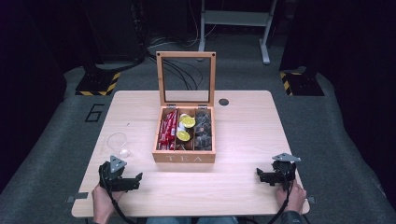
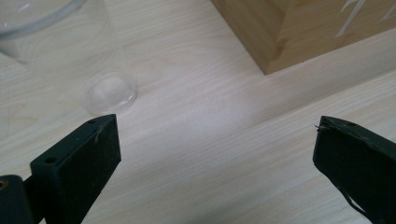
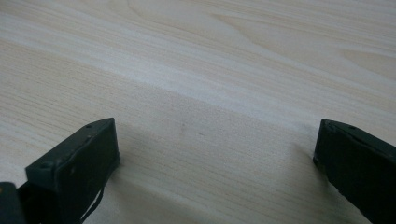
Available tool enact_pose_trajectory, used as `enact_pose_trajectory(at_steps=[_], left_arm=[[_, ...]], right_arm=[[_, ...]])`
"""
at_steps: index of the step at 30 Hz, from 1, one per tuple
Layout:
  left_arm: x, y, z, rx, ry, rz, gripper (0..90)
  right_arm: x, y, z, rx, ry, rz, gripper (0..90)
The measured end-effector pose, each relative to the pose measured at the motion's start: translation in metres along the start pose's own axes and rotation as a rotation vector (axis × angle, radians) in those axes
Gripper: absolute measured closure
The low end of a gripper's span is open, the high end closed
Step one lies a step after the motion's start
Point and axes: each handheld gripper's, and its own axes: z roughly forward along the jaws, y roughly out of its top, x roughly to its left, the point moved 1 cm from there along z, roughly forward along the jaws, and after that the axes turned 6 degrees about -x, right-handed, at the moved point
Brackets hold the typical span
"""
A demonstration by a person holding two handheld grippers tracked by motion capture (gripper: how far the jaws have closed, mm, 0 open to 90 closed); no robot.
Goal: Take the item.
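Observation:
A wooden tea box [image 1: 184, 157] with its glass lid raised stands mid-table; its corner [image 2: 299, 32] shows in the left gripper view. Inside are red sachets [image 1: 167, 129], yellow-topped capsules [image 1: 187, 122] and dark bags [image 1: 203, 129]. A clear plastic cup [image 1: 118, 143] stands left of the box, just ahead of my left gripper [image 1: 122, 177]; in the left gripper view the cup [image 2: 70, 51] is upper left. My left gripper [image 2: 215, 154] is open and empty near the table's front edge. At the front right my right gripper [image 1: 272, 174] rests open over bare wood [image 3: 217, 154].
The light wooden table [image 1: 243, 135] has a dark round cable hole [image 1: 223, 101] behind the box. Hands hold both grippers at the near edge. Grey floor, cables and black stands with yellow-black striped bases [image 1: 99, 85] lie beyond the table.

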Motion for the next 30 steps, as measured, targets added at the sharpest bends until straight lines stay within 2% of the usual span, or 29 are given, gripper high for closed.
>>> enact_pose_trajectory(at_steps=[9, 14, 17, 21, 30], left_arm=[[-0.008, 0.020, -0.004, -0.012, -0.021, 0.055, 1.4], [-0.010, 0.027, -0.002, -0.017, -0.023, 0.067, 2.0], [-0.012, 0.030, -0.002, -0.014, -0.033, 0.070, 2.4], [-0.017, 0.040, -0.002, -0.019, -0.057, 0.102, 4.1], [-0.024, 0.051, 0.003, -0.026, -0.082, 0.109, 4.0]], right_arm=[[0.000, 0.000, 0.000, 0.000, -0.001, 0.000, 0.0], [0.000, 0.000, 0.000, 0.002, 0.000, -0.001, 0.0], [0.000, 0.000, 0.000, 0.000, 0.000, 0.000, 0.0], [0.000, 0.000, 0.000, 0.000, -0.003, 0.000, 0.0], [0.000, 0.000, 0.000, 0.001, -0.003, 0.002, 0.0]])
